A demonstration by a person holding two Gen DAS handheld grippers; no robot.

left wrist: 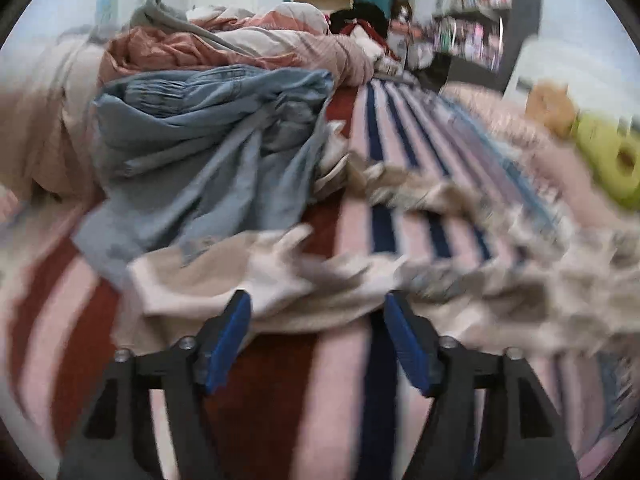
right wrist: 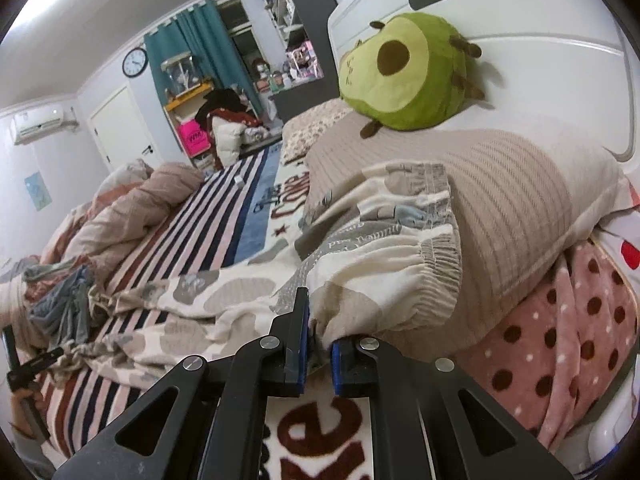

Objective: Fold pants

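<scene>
Where the striped blanket [right wrist: 192, 236] covers the bed, the patterned pants [right wrist: 372, 264] lie across it, waistband up against the beige pillow [right wrist: 520, 208]. On that pillow sits a green avocado plush [right wrist: 404, 72]; beyond it hang teal curtains [right wrist: 192, 44] and a wall clock [right wrist: 135, 62]. Brown letters "ke" [right wrist: 320, 436] show below the pillow. The right gripper [right wrist: 318, 356] pinches the pants' fabric. The left gripper [left wrist: 318, 344] stands wide, nothing pressed between its pads, at the pants' blurred hem.
</scene>
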